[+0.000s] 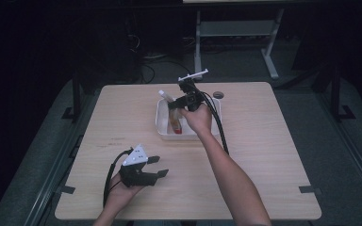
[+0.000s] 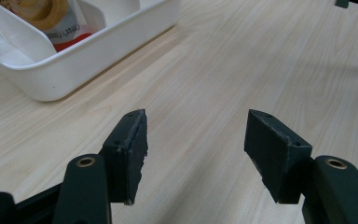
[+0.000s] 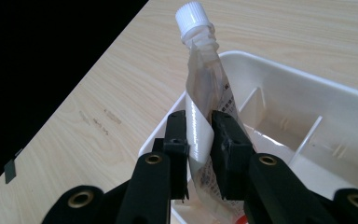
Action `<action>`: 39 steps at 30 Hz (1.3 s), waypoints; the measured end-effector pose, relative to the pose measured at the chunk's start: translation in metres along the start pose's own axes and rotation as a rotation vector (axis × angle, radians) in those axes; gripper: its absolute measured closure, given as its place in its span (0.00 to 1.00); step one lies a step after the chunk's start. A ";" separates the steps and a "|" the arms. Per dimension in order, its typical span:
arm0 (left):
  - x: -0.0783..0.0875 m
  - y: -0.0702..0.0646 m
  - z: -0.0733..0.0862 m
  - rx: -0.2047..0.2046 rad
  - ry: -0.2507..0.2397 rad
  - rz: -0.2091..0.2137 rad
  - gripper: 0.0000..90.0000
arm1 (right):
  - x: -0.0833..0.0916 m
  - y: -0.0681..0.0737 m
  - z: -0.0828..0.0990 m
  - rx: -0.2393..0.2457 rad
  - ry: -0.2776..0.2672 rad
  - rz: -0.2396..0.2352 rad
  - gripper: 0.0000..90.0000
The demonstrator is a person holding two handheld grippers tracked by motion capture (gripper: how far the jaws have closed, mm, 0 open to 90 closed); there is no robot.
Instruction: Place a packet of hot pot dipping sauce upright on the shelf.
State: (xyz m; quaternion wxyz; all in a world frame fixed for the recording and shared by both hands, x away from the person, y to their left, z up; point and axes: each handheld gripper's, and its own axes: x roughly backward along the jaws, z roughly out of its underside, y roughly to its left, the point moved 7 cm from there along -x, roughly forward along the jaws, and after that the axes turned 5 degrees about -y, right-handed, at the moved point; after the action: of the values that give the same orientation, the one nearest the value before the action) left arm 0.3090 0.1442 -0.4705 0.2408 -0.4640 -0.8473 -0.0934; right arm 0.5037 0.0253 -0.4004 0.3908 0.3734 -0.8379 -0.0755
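Two grippers in your hands: right gripper pinches spouted pouch upright over white bin, jaws loosening; left gripper open, empty, near table's left edge.

In my right claw view the lower end of the pouch goes behind the two black jaws and out of the bottom edge, so I cannot see where it rests in the white tray. The print on it is too small to read. The tray is cut by the right edge of the frame. In my left claw view the tray is cut at the upper left corner. In the high view my hand covers the middle of the tray, and the room behind the desk is too dark to tell.
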 end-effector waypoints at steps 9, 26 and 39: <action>0.000 -0.001 -0.002 -0.003 -0.007 0.003 0.43 | 0.004 0.003 0.006 0.031 0.012 0.009 0.83; 0.000 0.000 0.000 -0.021 0.006 -0.005 0.42 | 0.039 -0.001 0.019 0.070 -0.008 -0.030 0.74; -0.001 0.000 0.001 -0.019 0.008 -0.005 0.42 | 0.072 -0.002 0.033 0.109 -0.021 -0.061 0.69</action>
State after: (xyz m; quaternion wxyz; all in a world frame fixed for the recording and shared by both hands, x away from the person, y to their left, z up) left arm 0.3095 0.1441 -0.4714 0.2393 -0.4638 -0.8466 -0.1039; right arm 0.4515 -0.0306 -0.3804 0.3587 0.4187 -0.8330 -0.0455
